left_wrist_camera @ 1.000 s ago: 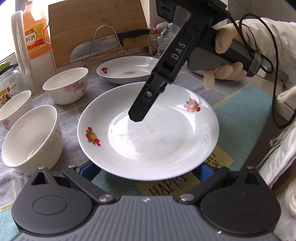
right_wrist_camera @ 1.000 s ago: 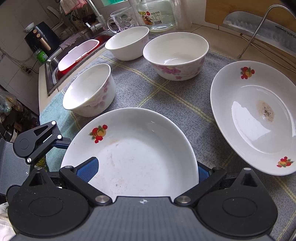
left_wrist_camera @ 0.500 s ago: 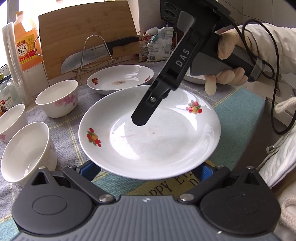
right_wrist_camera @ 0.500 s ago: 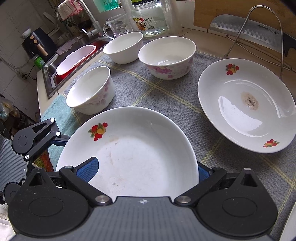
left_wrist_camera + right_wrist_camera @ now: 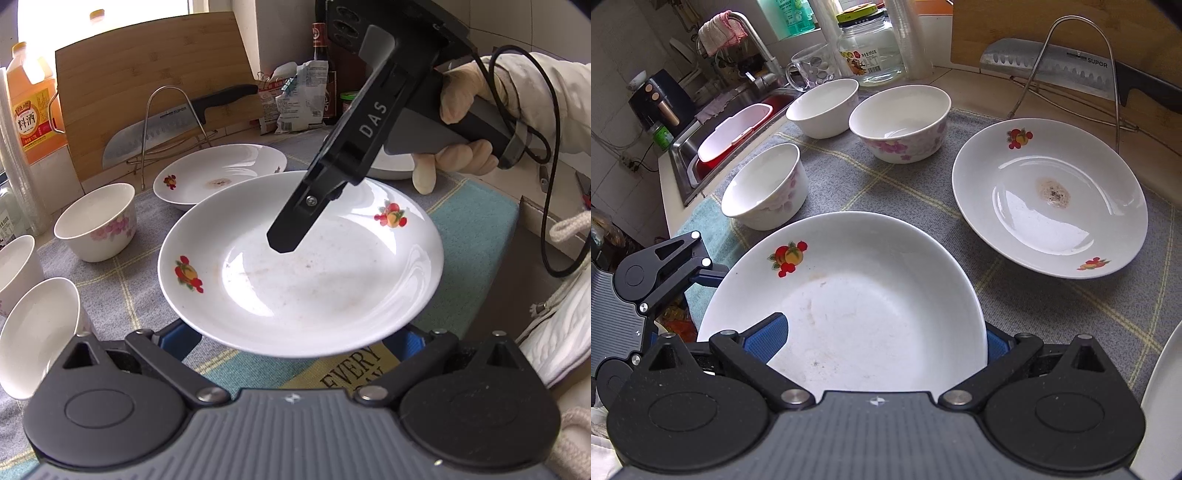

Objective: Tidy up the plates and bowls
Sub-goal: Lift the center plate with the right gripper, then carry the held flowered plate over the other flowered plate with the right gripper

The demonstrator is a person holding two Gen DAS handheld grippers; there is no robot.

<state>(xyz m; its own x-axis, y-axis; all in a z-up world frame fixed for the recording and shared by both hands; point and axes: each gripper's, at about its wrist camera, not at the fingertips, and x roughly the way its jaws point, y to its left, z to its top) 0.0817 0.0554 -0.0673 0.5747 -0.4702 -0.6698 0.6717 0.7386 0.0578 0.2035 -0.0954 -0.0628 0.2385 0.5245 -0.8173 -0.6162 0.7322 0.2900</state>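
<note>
A white plate with fruit prints (image 5: 314, 280) (image 5: 857, 306) hangs in the air above the cloth. My right gripper (image 5: 882, 339) is shut on its rim, one finger (image 5: 295, 229) lying over the plate's inside. My left gripper (image 5: 291, 339) has its blue pads either side of the plate's near edge; whether it grips is not shown. A second plate (image 5: 221, 177) (image 5: 1049, 199) with a brown stain lies flat on the cloth behind. Three white bowls with pink flowers stand left: (image 5: 897, 125), (image 5: 823, 107), (image 5: 764, 184).
A grey and teal cloth (image 5: 886, 192) covers the counter. A knife on a wire rack (image 5: 173, 129) and a cutting board (image 5: 147, 81) stand at the back, with bottles and a glass jar (image 5: 871, 48). A sink (image 5: 731, 125) lies beyond the bowls. Another plate's edge (image 5: 1167, 398) shows at right.
The held plate has risen off the cloth and moved nearer the stained plate. Both grippers rose with it, and the bowls now look lower and farther.
</note>
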